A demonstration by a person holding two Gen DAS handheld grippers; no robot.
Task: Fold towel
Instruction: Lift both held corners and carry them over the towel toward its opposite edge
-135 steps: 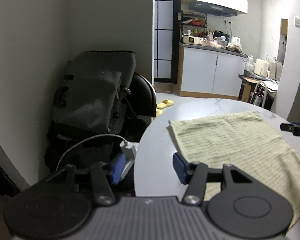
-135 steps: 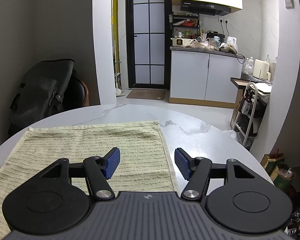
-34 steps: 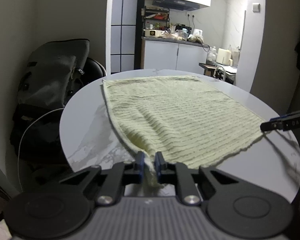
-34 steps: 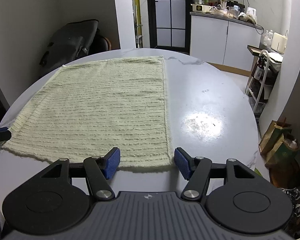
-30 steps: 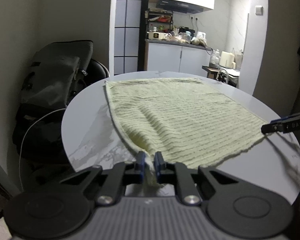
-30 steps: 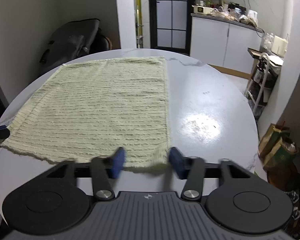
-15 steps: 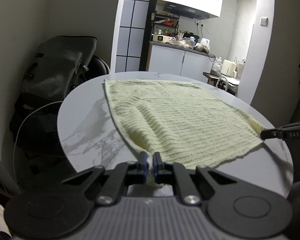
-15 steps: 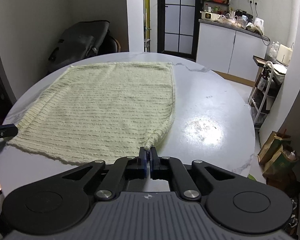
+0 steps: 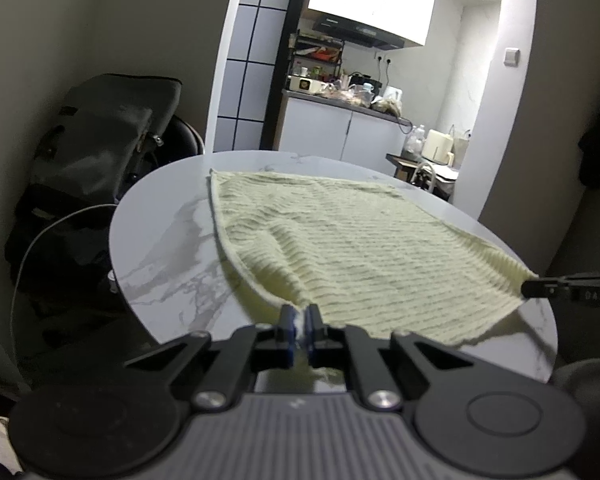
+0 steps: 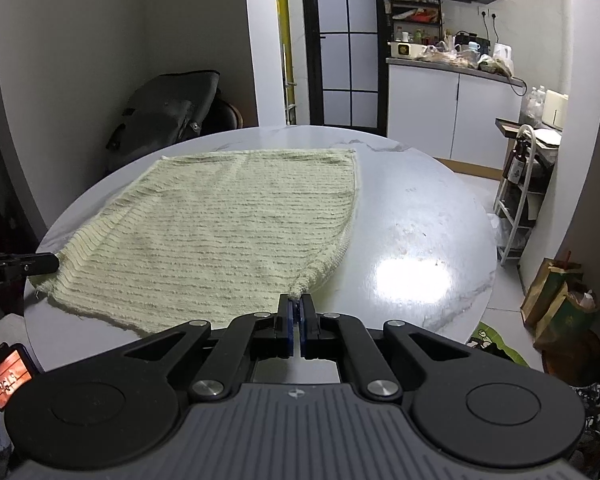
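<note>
- While the towel (image 9: pixel 352 240) lies mostly spread on the round table (image 9: pixel 160 240), its two near corners are lifted off the top, each pinched by a gripper.
- Left gripper (image 9: pixel 299 322): jaws closed on the near left corner; pale cloth shows between the blue pads (image 9: pixel 286 322) and a bit hangs below them.
- Right gripper (image 10: pixel 296 314): jaws closed on the near right corner, the cloth bunched to a point just ahead of the pads (image 10: pixel 289 320).
- Ahead of both sets of jaws the towel slopes down to the table; the far edge lies flat, far corners near the table's back rim.
- Near edge sags between the two grips, raised above the tabletop; a shadow shows under it.
- In the left view, the right gripper's tip sits at the towel corner far right of the jaws; in the right view, the left gripper's tip sits at the corner far left.
- Left of the left jaws, off the table: dark bag (image 9: pixel 100 140) on a chair, white cable (image 9: pixel 40 240) below it.
- Beyond the table: kitchen counter (image 10: pixel 452 66), black-framed door (image 10: pixel 340 40).
- Right of the right jaws, on the floor: paper bag (image 10: pixel 556 300).
</note>
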